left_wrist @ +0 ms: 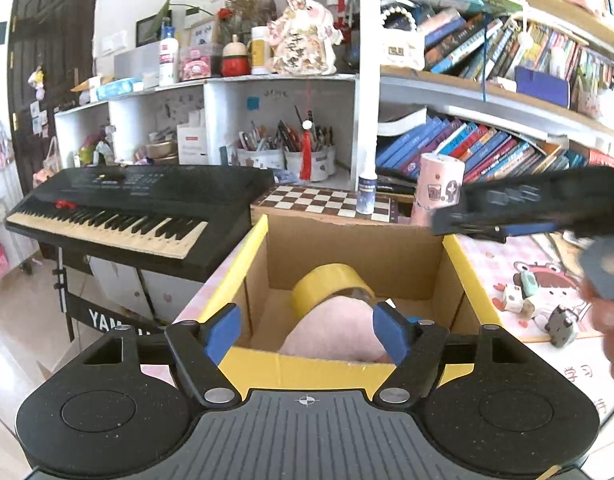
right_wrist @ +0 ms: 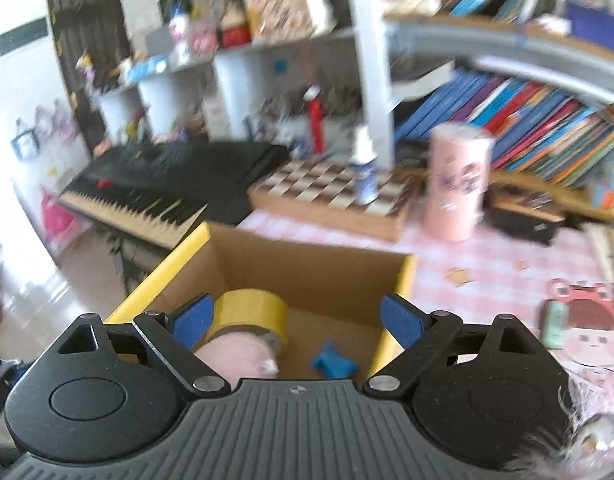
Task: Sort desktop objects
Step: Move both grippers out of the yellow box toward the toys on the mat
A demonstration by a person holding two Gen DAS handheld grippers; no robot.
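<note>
A cardboard box with yellow rims (left_wrist: 347,240) (right_wrist: 291,256) stands at the desk's left edge. Inside lie a yellow tape roll (left_wrist: 327,280) (right_wrist: 253,308), a pink plush thing (left_wrist: 331,332) (right_wrist: 235,356) and a small blue piece (right_wrist: 333,362). My left gripper (left_wrist: 307,332) is open and empty over the box's near rim. My right gripper (right_wrist: 299,322) is open and empty above the box; it shows in the left wrist view (left_wrist: 527,208) at the right, blurred.
Small erasers and figures (left_wrist: 539,300) lie on the pink cartoon mat right of the box. A pink cylinder (right_wrist: 457,184), a chessboard (right_wrist: 339,192) with a small bottle (right_wrist: 365,172), bookshelves and a black keyboard (left_wrist: 123,208) stand behind.
</note>
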